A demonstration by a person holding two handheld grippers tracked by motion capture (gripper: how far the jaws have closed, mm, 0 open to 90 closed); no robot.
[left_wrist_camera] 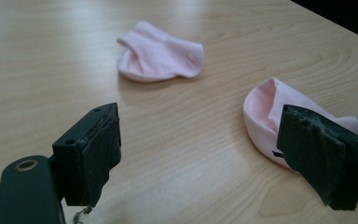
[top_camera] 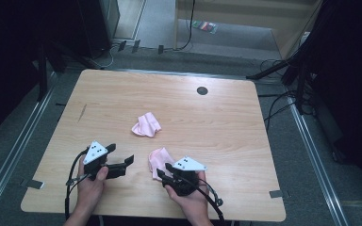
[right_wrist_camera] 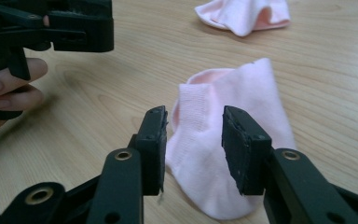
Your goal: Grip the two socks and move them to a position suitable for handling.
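While both grippers' jaws stand open, the right gripper (top_camera: pixel 164 170) hides part of the near sock (top_camera: pixel 159 157).

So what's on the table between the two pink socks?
Nothing: the high view shows bare wood between the far sock and the near sock on the table.

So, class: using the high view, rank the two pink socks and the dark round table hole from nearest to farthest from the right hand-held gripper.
1. Near pink sock, right at the right hand-held gripper.
2. Far pink sock, mid-table.
3. Dark round hole, near the far edge.
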